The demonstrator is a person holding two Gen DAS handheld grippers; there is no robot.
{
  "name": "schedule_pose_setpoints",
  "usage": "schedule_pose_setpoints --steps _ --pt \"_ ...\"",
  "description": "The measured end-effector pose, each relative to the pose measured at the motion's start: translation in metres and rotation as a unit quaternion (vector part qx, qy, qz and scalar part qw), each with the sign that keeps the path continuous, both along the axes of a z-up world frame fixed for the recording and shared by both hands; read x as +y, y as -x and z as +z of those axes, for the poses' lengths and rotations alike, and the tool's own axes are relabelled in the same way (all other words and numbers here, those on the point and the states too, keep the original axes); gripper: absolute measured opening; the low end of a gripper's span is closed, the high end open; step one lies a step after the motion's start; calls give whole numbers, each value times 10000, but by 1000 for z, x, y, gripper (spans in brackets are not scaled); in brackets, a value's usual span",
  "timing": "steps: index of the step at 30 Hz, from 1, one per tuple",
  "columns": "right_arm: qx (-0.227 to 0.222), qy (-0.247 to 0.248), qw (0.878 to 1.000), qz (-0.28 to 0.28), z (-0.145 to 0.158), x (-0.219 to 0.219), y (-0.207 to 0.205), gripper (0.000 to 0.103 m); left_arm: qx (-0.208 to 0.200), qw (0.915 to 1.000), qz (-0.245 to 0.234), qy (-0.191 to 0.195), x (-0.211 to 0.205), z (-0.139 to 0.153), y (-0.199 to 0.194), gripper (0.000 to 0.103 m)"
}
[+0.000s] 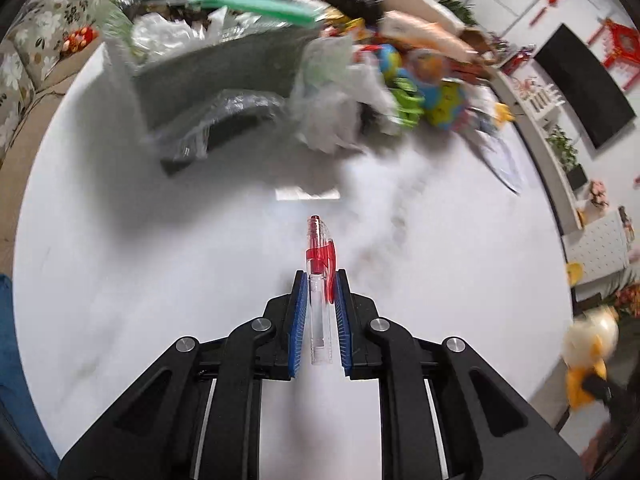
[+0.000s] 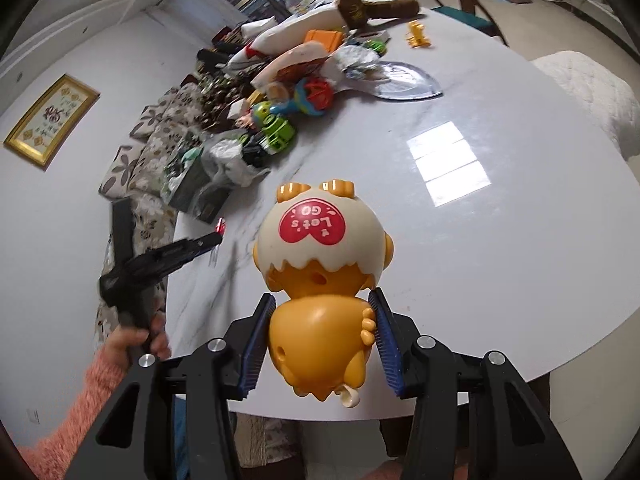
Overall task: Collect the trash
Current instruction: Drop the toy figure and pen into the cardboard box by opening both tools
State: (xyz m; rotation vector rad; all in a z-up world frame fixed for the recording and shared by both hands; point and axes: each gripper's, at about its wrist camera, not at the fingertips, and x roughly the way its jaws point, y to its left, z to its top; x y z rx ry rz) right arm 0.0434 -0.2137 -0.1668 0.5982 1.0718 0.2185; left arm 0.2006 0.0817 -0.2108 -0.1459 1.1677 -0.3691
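The left tool (image 1: 320, 280) is closed on a clear plastic pen (image 1: 320, 292) with a red clip and red tip; the barrel lies lengthwise between the blue pads (image 1: 299, 320) and its red end sticks out past the tips, above the white marbled counter (image 1: 160, 260). Ahead and left of this tool, blurred, stands a grey-green bag (image 1: 216, 68) stuffed with crumpled plastic, a green strip across its top. Right of the bag lies a heap of wrappers and coloured toys (image 1: 420, 84).

The right tool (image 2: 322, 300) grips an upside-down orange and cream chick toy (image 2: 320, 264) by its body, the red heart on its cream shell reading "Let's Go". Beyond it the counter (image 2: 500, 260) stretches to the same clutter (image 2: 304, 92).
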Motion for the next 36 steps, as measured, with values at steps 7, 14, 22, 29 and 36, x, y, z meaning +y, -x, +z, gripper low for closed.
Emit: schedule_pose_setpoints --steps 7,14,22,29,36 --pt "38 213 9964 814 6 14 25 48 -308 9985 -436 123 -16 42 97 14" --pt "351 410 9867 1535 -7 4 87 47 127 9953 -864 425 -51 40 192 14" --pt "1404 424 9754 1649 -84 -28 139 47 1215 9825 -1389 246 -111 -48 264 14" --pt "2353 930 9571 1412 -238 -49 149 47 2523 9610 -1136 -10 -149 -231 257 14" --pt "3040 1670 9326 993 -357 -70 147 88 3057 9349 -1109 -1423 -167 -374 246 76"
